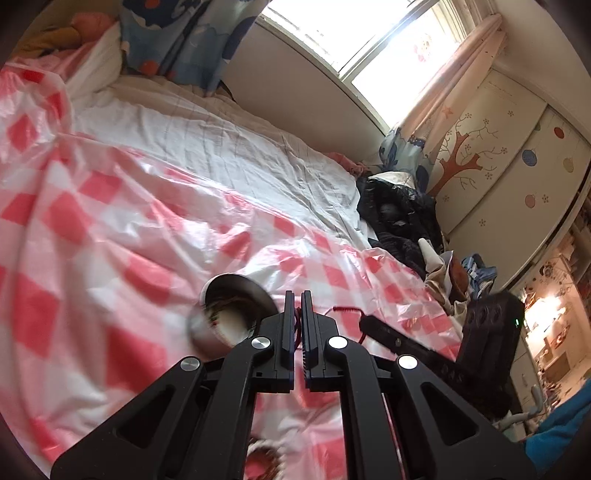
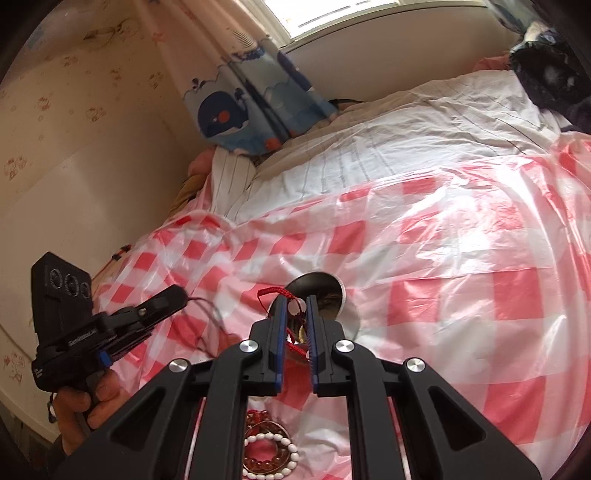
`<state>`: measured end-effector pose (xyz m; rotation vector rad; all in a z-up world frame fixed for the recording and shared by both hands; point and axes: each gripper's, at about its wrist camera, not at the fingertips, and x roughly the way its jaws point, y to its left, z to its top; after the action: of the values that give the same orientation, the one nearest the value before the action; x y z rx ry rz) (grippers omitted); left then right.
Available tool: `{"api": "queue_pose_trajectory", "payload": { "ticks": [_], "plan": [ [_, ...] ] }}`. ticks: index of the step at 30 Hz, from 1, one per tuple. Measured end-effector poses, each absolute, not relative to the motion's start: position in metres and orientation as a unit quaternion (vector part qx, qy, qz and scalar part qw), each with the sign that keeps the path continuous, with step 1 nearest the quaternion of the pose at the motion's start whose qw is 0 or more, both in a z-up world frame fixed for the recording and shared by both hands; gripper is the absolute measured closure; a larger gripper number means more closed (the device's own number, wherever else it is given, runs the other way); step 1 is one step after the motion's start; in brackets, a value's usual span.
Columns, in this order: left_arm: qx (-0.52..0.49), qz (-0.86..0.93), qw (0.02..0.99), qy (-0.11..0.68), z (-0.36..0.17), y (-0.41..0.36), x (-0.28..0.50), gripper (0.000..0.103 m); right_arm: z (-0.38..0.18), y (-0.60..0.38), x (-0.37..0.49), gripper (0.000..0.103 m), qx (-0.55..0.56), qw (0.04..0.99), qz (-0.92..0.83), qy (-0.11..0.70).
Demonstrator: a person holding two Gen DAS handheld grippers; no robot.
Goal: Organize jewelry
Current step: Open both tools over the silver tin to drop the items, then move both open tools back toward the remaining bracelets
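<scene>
My left gripper (image 1: 297, 295) is pinching the red cord (image 1: 345, 309), jaws almost closed. My right gripper (image 2: 294, 301) is holding its pendant between slightly parted jaws, near the metal bowl (image 2: 318, 286).

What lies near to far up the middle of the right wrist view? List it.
White bead bracelet on the checked plastic sheet → right gripper with a red cord between its fingers → metal bowl → white bedsheet → whale curtain → window.
</scene>
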<state>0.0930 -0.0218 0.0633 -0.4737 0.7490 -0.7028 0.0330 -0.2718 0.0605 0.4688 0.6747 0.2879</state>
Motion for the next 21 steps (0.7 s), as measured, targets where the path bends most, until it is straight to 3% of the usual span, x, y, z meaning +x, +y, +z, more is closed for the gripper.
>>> {"api": "queue_pose_trajectory", "payload": {
  "ticks": [7,15,17,21],
  "plan": [
    [-0.187,-0.22,0.846,0.448,0.004,-0.058,0.147,0.098,0.055,-0.282,0.052,0.092,0.258,0.899,0.133,0.328],
    [-0.139,-0.201,0.881,0.405,0.034,-0.007,0.107,0.073,0.038,-0.238,0.104,0.091,0.215,0.888,0.149,0.378],
    [-0.125,-0.196,0.885,0.404,0.039,0.01,0.094,0.07,0.026,-0.23,0.113,0.071,0.18,0.892,0.117,0.398],
    [-0.095,-0.198,0.888,0.404,0.035,0.032,0.065,0.064,0.022,-0.232,0.101,0.068,0.17,0.895,0.103,0.399]
  ]
}}
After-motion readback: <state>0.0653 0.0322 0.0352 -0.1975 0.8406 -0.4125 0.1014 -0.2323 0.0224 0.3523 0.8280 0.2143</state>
